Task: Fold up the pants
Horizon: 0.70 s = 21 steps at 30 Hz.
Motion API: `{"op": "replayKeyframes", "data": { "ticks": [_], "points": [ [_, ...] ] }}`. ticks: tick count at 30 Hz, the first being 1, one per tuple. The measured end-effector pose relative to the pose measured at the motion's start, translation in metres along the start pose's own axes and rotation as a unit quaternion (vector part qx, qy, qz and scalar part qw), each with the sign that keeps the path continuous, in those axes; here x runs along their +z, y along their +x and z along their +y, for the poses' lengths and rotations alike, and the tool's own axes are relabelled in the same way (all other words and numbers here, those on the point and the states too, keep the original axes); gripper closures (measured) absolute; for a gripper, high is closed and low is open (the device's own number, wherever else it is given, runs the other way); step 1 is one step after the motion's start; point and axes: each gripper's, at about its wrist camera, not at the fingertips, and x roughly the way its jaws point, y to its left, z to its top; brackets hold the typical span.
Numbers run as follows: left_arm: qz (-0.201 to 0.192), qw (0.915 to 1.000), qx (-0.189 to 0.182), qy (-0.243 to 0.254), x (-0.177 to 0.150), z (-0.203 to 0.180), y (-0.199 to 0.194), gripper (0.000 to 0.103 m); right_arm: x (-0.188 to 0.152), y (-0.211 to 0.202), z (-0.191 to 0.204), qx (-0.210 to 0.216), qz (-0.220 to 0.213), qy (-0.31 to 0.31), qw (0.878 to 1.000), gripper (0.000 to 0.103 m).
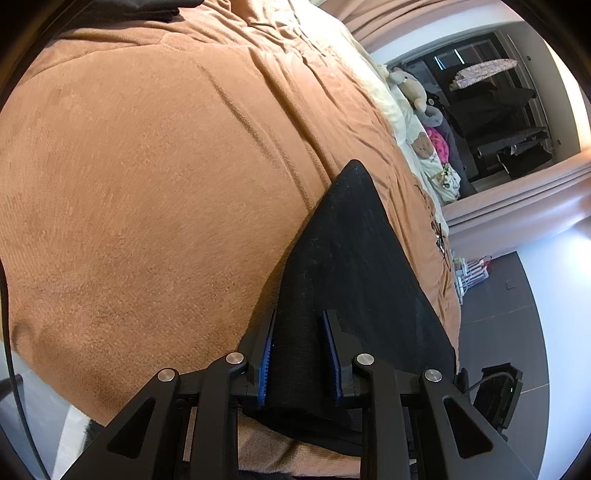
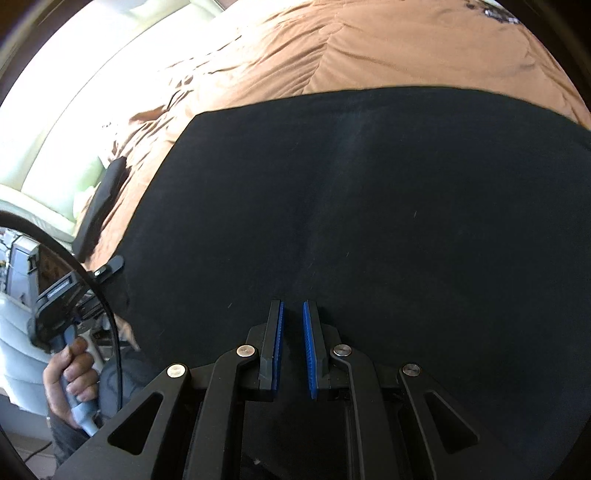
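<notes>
One pair of black pants point(image 2: 369, 221) lies spread flat on a brown blanket point(image 1: 147, 184) that covers the bed, and both grippers sit at its near edge. In the left wrist view the left gripper point(image 1: 300, 354) has its two blue-padded fingers point(image 1: 266, 350) parted, with a strip of the black cloth running up between them toward a pointed corner farther off; the pads do not appear to press the fabric, though the cloth is dark enough there that contact is hard to judge. In the right wrist view the right gripper point(image 2: 293, 347) hovers over the broad dark expanse of the pants, its two fingers point(image 2: 309, 347) standing a narrow gap apart with nothing clamped between them. At the left of that view one hand point(image 2: 70, 380) grasps the grey handle of the other gripper, whose single fingertip reaches the left edge of the pants. One black cable point(image 2: 110, 314) arcs across the same corner. Beyond the far right side of the bed, in the left wrist view, a cream sheet point(image 1: 384, 99) shows along the blanket's edge, with one grey plush toy point(image 1: 413, 88) and one pink item point(image 1: 439, 142) near it. A second dark garment point(image 1: 147, 11) lies on the far edge of the blanket.
</notes>
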Motion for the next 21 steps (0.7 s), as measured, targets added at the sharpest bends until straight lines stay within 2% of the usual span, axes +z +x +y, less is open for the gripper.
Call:
{"op": "replayKeyframes", "data": {
  "ticks": [11,15,21],
  "points": [
    [0.004,0.9999,-0.006,-0.012,0.003,0.004,0.0,0.077,-0.026,0.017,0.021,0.026,0.055,-0.027,0.998,0.095],
    [0.003,0.9999,-0.003,-0.012,0.004,0.004,0.0,0.077,-0.013,0.015,0.017,0.005,0.035,-0.023,0.999,0.095],
    [0.003,0.9999,-0.003,-0.013,0.004,0.004,0.001,0.077,0.022,0.023,-0.001,-0.004,0.006,0.011,1.0,0.096]
  ]
}}
